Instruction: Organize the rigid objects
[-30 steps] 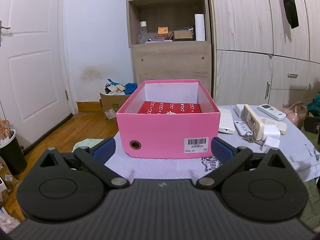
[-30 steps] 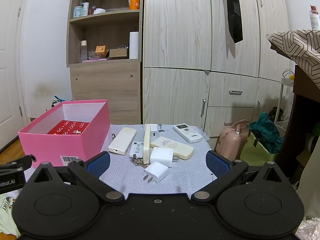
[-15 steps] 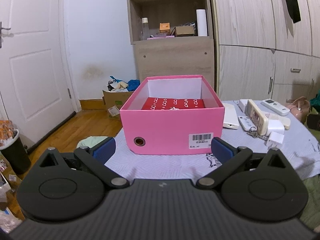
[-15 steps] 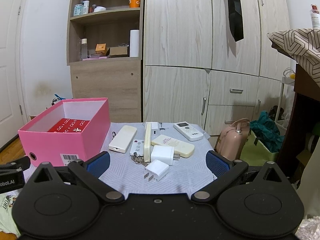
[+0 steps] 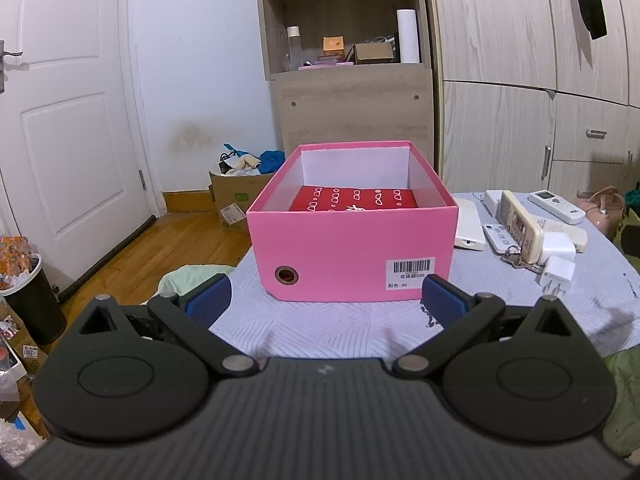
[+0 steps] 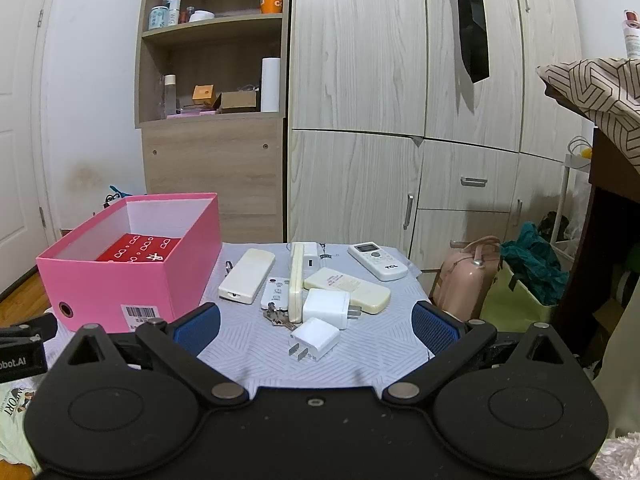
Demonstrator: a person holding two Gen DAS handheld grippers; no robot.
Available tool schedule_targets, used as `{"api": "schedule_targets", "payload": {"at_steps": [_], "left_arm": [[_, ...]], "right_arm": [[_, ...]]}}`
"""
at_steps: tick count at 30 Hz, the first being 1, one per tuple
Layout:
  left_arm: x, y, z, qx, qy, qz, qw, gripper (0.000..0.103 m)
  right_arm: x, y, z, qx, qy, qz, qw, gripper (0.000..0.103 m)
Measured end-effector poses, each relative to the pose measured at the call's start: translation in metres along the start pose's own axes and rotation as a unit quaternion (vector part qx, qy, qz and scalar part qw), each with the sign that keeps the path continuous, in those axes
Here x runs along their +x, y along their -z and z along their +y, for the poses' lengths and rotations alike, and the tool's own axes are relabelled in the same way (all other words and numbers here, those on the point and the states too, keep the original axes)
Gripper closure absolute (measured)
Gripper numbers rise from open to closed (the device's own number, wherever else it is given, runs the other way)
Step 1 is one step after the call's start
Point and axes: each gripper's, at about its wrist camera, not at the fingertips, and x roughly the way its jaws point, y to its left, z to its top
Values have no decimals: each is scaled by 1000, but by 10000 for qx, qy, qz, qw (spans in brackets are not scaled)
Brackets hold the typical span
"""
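Note:
A pink open box (image 5: pixel 352 256) stands on the table with a red patterned box (image 5: pixel 354 199) inside; it also shows in the right wrist view (image 6: pixel 120 284). To its right lie several remotes, such as a white one (image 6: pixel 378 266), a cream one on edge (image 6: pixel 296 280) and a flat cream one (image 6: pixel 347 285), two white chargers (image 6: pixel 314 338) (image 6: pixel 326 307) and keys (image 6: pixel 276 316). My left gripper (image 5: pixel 326 306) is open and empty in front of the box. My right gripper (image 6: pixel 316 324) is open and empty, just in front of the chargers.
The table has a grey patterned cloth (image 6: pixel 384 344). A shelf unit (image 6: pixel 212 120) and wardrobe (image 6: pixel 400 120) stand behind. A pink bag (image 6: pixel 468 276) and green bin (image 6: pixel 516 300) stand at the right. A cardboard box (image 5: pixel 232 196) and black bin (image 5: pixel 32 300) are on the floor at left.
Both grippers have drawn back and risen a little from the table. The box and the items look smaller and lower. Nothing was taken hold of.

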Motion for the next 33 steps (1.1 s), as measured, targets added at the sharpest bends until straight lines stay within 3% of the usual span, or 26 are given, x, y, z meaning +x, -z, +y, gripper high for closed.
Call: {"api": "schedule_targets", "payload": {"at_steps": [33], "left_arm": [[-1, -1, 0, -10, -39, 61, 10000, 0]], "right_arm": [[-2, 1, 3, -75, -33, -14, 10000, 0]]}}
